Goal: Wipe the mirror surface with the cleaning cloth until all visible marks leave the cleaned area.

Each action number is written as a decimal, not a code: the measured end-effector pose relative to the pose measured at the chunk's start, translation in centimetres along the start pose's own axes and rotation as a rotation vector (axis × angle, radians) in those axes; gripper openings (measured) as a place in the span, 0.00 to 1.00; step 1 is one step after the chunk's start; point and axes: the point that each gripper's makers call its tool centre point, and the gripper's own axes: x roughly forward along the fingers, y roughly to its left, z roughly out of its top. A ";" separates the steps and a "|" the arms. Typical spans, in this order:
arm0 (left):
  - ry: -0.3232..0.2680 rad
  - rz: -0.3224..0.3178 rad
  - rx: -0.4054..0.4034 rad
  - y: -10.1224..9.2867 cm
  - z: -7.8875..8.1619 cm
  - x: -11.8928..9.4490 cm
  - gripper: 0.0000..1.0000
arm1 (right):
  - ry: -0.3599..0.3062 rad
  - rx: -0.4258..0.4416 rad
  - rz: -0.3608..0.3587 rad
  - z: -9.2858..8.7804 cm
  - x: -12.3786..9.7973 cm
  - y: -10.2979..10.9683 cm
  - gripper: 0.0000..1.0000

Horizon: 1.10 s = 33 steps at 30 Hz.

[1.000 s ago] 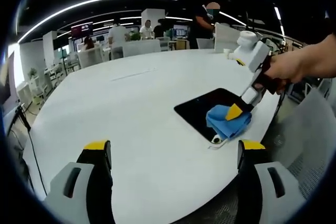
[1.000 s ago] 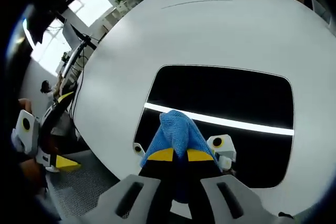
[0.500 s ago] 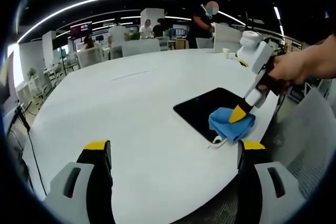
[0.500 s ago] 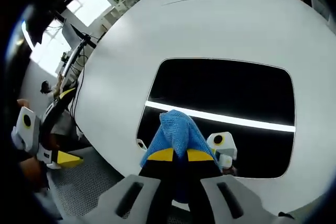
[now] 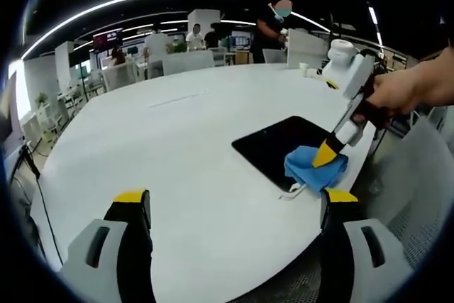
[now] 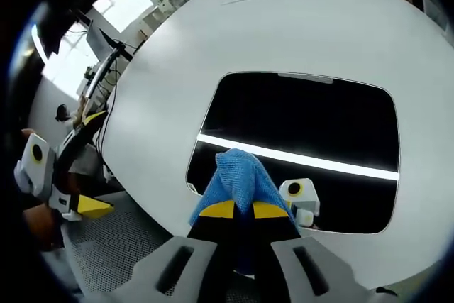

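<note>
A dark rectangular mirror (image 5: 280,148) (image 6: 312,125) lies flat on the round white table (image 5: 170,140), near its right edge. My right gripper (image 5: 330,154) (image 6: 240,209) is shut on a blue cleaning cloth (image 5: 314,168) (image 6: 240,179) and presses it onto the mirror's near corner. The mirror reflects a bright ceiling light strip (image 6: 312,163) and the gripper itself. My left gripper (image 5: 230,207) hovers above the table's near side, open and holding nothing, well left of the mirror.
A hand (image 5: 415,90) holds the right gripper. Past the table's edge lie grey mesh chairs (image 5: 418,196) (image 6: 120,246). Office desks and several people (image 5: 273,30) stand at the back. The left gripper (image 6: 57,189) shows low at the left in the right gripper view.
The right gripper has slid the cloth along the mirror's near edge toward the table's rim. The left gripper has stayed put.
</note>
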 end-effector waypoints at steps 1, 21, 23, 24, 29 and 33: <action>0.000 -0.001 0.001 -0.1 0.0 0.0 0.98 | -0.001 0.000 0.002 0.1 0.1 -0.1 0.01; 0.001 0.005 0.002 0.0 0.0 -0.1 0.97 | 0.007 -0.036 -0.002 0.2 0.2 -0.6 0.01; 0.003 0.008 0.002 0.1 0.0 -0.2 0.97 | 0.008 -0.037 -0.001 0.2 0.0 -1.0 0.01; 0.001 0.008 -0.001 0.1 0.0 -0.2 0.98 | 0.009 -0.037 -0.002 0.2 0.0 -1.1 0.01; -0.006 0.013 -0.003 0.2 0.1 -0.2 0.97 | 0.004 -0.033 -0.002 -0.2 -0.6 -1.0 0.01; -0.007 0.008 -0.002 0.1 0.2 -0.2 0.97 | 0.000 -0.035 -0.006 -0.2 -0.7 -1.2 0.01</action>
